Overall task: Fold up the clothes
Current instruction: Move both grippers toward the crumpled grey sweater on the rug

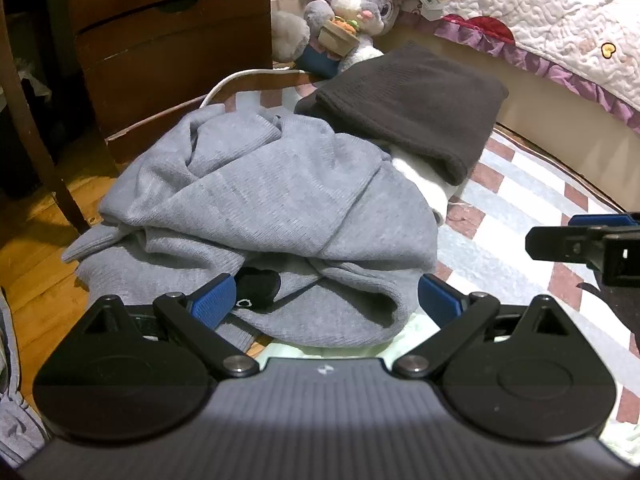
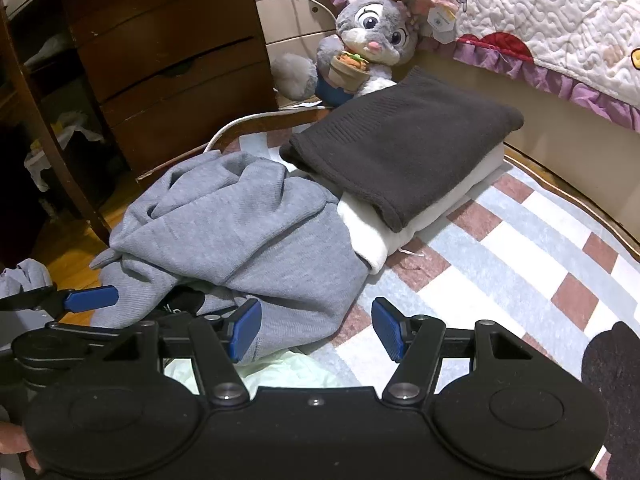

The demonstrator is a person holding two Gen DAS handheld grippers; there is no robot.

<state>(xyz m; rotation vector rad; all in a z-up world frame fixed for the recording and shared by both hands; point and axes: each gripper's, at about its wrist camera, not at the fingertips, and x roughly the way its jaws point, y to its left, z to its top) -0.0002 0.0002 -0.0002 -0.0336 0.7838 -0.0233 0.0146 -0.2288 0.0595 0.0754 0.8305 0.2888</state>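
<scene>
The crumpled grey sweatshirt fills mid-frame on the striped rug; left gripper and right gripper have jaws open, gripping nothing

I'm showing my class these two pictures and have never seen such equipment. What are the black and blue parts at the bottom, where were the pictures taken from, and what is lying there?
A person holds a two-fingered tool in each hand, with a camera on each looking along its fingers. One picture comes from the left tool, the other from the right tool. Both are open and hold nothing. On the striped rug lies a crumpled grey garment beside a folded dark sweater stacked on a folded white one. A plush rabbit sits behind.
</scene>
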